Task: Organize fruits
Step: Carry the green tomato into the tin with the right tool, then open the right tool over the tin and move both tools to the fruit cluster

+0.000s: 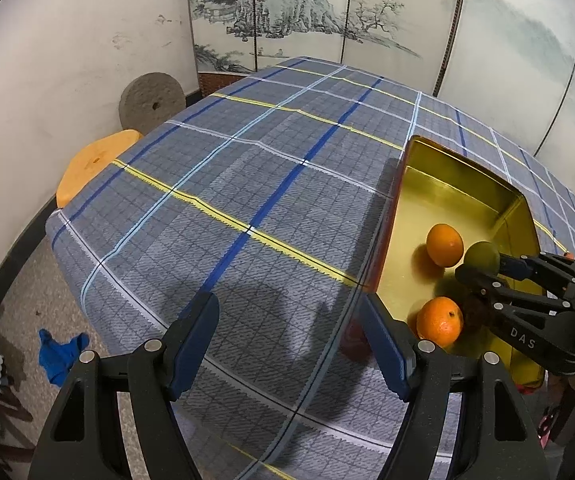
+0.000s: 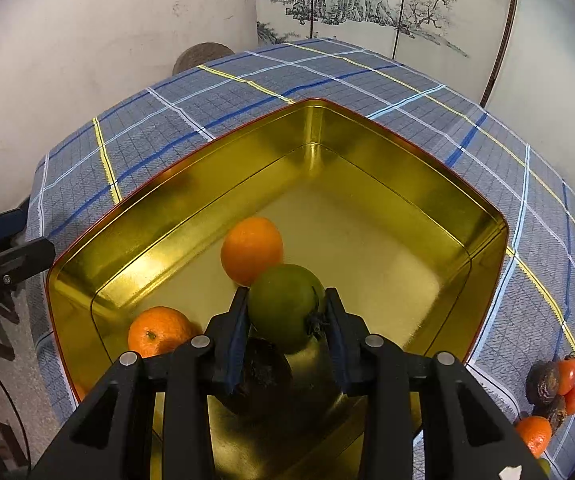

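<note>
A gold tin box (image 2: 427, 184) with a red rim sits on the plaid tablecloth; it also shows in the left wrist view (image 1: 459, 168). Inside lie two oranges (image 2: 251, 250) (image 2: 159, 332) and a dark brown fruit (image 2: 265, 376). My right gripper (image 2: 285, 312) is shut on a green fruit (image 2: 285, 306) and holds it over the box's near part, next to one orange. It shows in the left wrist view too (image 1: 483, 264). My left gripper (image 1: 287, 340) is open and empty above the cloth, left of the box.
Several loose fruits, orange, red and dark brown (image 2: 555, 396), lie on the cloth right of the box. A reddish fruit (image 1: 353, 342) lies by the box's near left corner. An orange stool (image 1: 91, 160) and a millstone (image 1: 151, 100) stand beyond the table's left edge. A painted screen (image 1: 327, 12) stands behind.
</note>
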Demonstrator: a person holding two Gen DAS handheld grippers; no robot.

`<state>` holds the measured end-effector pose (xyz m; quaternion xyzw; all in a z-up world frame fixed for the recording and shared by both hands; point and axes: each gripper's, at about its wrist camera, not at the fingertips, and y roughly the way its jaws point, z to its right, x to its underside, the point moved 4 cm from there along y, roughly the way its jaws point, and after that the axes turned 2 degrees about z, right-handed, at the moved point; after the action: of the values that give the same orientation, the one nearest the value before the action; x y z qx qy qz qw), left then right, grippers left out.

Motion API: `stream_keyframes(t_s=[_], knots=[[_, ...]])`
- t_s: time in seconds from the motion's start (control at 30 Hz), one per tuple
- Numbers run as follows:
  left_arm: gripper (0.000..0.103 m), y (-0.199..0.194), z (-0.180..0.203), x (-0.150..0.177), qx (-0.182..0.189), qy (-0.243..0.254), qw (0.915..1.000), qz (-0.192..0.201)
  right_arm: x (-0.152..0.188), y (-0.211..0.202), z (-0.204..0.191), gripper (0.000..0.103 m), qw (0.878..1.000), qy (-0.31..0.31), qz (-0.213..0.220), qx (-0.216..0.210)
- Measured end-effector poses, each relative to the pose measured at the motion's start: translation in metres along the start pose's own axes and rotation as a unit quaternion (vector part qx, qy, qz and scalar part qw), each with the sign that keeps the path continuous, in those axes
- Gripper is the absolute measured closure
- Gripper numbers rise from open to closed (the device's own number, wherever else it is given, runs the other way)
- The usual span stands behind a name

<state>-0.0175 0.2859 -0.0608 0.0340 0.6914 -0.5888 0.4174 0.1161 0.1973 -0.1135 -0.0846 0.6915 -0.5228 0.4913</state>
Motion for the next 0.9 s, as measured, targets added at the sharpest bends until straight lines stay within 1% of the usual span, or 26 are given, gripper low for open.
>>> stream_keyframes(t_s=[0.03,0.1,0.13,0.17,0.33,0.43,0.53,0.6,0.7,0.8,0.9], knots=[[0.029,0.0,0.001,0.0,0.001,0.001,1.0,0.001,0.0,-0.001,0.0,0.068,1.0,0.0,0.0,0.0],[0.029,-0.001,0.004,0.0,0.003,0.003,1.0,0.0,0.0,-0.004,-0.001,0.061,1.0,-0.002,0.006,-0.003],[0.029,-0.001,0.005,0.0,0.005,0.004,1.0,0.001,0.001,-0.007,-0.001,0.052,1.0,-0.003,0.01,0.0],[0.029,-0.002,0.007,0.0,0.006,0.005,1.0,0.002,0.001,-0.011,-0.001,0.048,1.0,-0.004,0.016,0.006],[0.029,-0.008,0.024,-0.004,0.019,0.019,0.9996,0.008,0.005,-0.038,0.006,0.048,0.999,0.007,0.044,-0.003],[0.029,-0.014,0.044,-0.006,0.033,0.037,0.9987,0.015,0.011,-0.062,0.017,0.048,0.998,0.02,0.067,0.003],[0.029,-0.02,0.067,-0.008,0.047,0.058,0.997,0.021,0.023,-0.088,0.04,0.047,0.995,0.044,0.091,0.018],[0.029,-0.025,0.086,-0.007,0.062,0.074,0.995,0.024,0.032,-0.103,0.058,0.046,0.992,0.059,0.105,0.036],[0.029,-0.029,0.117,-0.004,0.086,0.099,0.991,0.024,0.055,-0.127,0.096,0.045,0.985,0.091,0.119,0.083],[0.029,-0.032,0.147,0.0,0.109,0.12,0.9866,0.021,0.08,-0.143,0.137,0.042,0.977,0.129,0.119,0.12],[0.029,-0.032,0.176,0.005,0.129,0.14,0.9816,0.019,0.11,-0.155,0.177,0.04,0.966,0.172,0.111,0.157]])
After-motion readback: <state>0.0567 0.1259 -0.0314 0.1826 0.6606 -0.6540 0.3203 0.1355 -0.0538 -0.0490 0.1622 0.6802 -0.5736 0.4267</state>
